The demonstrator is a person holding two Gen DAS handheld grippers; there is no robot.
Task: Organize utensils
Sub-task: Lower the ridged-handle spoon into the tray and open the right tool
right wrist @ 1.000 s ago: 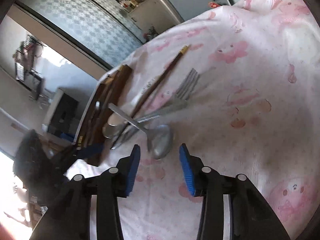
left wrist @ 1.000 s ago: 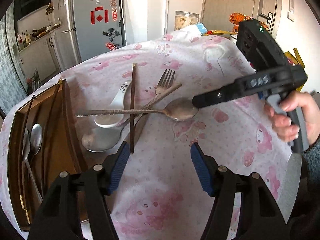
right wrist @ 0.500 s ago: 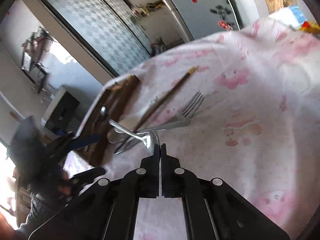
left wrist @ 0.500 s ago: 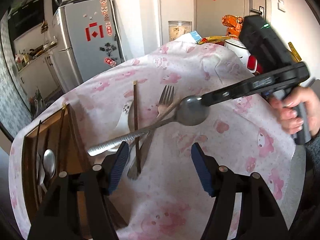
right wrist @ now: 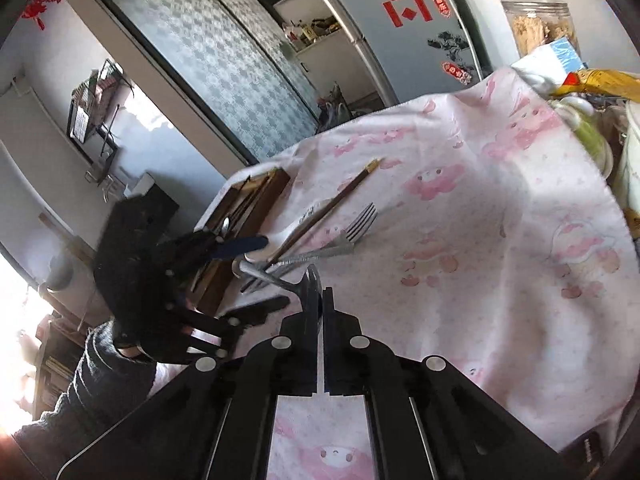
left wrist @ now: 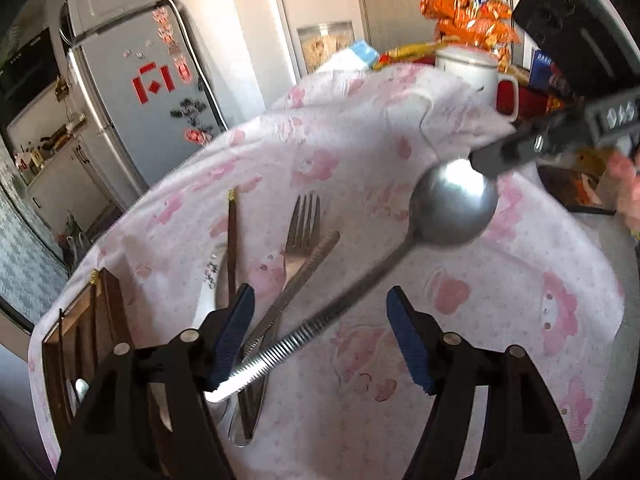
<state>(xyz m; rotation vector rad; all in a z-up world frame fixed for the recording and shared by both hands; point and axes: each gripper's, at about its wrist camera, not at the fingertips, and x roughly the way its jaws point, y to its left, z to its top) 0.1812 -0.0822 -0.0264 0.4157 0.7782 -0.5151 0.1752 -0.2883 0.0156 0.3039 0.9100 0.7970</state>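
My right gripper (right wrist: 322,292) is shut on the bowl of a steel spoon (left wrist: 452,210) and holds it in the air above the table; it also shows in the left wrist view (left wrist: 486,162). The spoon's ribbed handle (left wrist: 280,346) slants down between the fingers of my open left gripper (left wrist: 320,336), which does not touch it. A fork (left wrist: 300,236), a dark chopstick (left wrist: 231,240), a white ceramic spoon (left wrist: 208,280) and another steel piece (left wrist: 312,256) lie on the pink cloth. The wooden utensil tray (left wrist: 108,312) sits at the left, with a spoon in it.
A white and red mug (left wrist: 476,76), snack bags (left wrist: 468,20) and a jar (left wrist: 326,44) stand at the table's far end. A fridge (left wrist: 140,80) stands behind. The pink tablecloth (left wrist: 500,300) covers the table.
My right gripper closed on the spoon's bowl and lifted it off the pile. The spoon rose and its handle swung in between my left fingers. My left gripper stayed open.
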